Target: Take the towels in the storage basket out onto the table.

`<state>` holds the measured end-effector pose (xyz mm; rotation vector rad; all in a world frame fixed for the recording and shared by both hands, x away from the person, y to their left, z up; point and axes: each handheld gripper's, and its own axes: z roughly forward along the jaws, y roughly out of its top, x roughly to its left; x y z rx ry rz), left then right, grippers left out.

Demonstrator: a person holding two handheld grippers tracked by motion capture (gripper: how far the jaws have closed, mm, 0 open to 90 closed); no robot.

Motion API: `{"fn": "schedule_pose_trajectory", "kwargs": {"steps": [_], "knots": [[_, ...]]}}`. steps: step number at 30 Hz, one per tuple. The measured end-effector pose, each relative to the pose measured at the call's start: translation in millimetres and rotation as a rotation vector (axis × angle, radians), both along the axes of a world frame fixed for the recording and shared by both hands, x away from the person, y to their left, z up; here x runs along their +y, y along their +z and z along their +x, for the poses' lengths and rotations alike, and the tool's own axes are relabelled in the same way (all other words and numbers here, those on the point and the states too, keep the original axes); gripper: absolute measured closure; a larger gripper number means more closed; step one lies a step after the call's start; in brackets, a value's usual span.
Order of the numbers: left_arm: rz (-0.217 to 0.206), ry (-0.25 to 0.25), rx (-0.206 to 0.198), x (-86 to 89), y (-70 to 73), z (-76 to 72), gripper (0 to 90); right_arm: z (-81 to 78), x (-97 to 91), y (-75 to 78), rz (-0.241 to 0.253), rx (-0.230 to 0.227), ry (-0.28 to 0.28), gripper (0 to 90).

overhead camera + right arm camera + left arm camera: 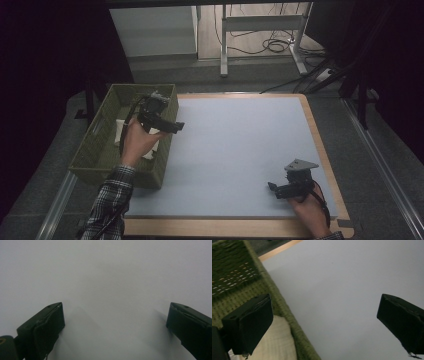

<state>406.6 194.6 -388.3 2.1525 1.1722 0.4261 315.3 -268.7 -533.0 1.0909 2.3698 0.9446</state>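
A green woven basket (100, 145) stands at the table's left edge with a cream folded cloth (120, 131) lying inside it. My left gripper (176, 126) hovers over the basket's right rim (287, 312), jaws wide apart and empty, pointing toward the table's middle. In the left gripper view the cream cloth (278, 342) lies below the left jaw, inside the basket wall (234, 272). My right gripper (273, 188) rests low near the table's front right, open, with only the pale mat (107, 277) between its jaws.
A pale blue-grey mat (240, 150) covers the wooden tabletop (320, 145). Beyond the table's far edge stand a white desk frame (260, 25) and cables on the floor (275, 45). Dark curtains flank both sides.
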Motion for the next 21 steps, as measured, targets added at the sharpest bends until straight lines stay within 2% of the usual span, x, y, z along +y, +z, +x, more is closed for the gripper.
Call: {"fn": "schedule_pose_trajectory", "kwargs": {"steps": [2, 11, 16, 21], "knots": [[0.008, 0.024, 0.001, 10.5, -0.2, 4.3, 1.0, 0.0, 0.0, 0.0, 0.000, 0.000, 0.000, 1.7], [0.016, 0.081, 0.011, 38.2, -6.4, 14.2, 0.9, 0.0, 0.0, 0.0, 0.000, 0.000, 0.000, 1.7], [0.039, 0.130, 0.024, 60.4, -18.7, 24.9, 0.8, 0.0, 0.0, 0.0, 0.000, 0.000, 0.000, 1.7], [0.058, 0.164, 0.045, 72.3, -31.7, 32.3, 0.6, 0.0, 0.0, 0.0, 0.000, 0.000, 0.000, 1.7]]}}
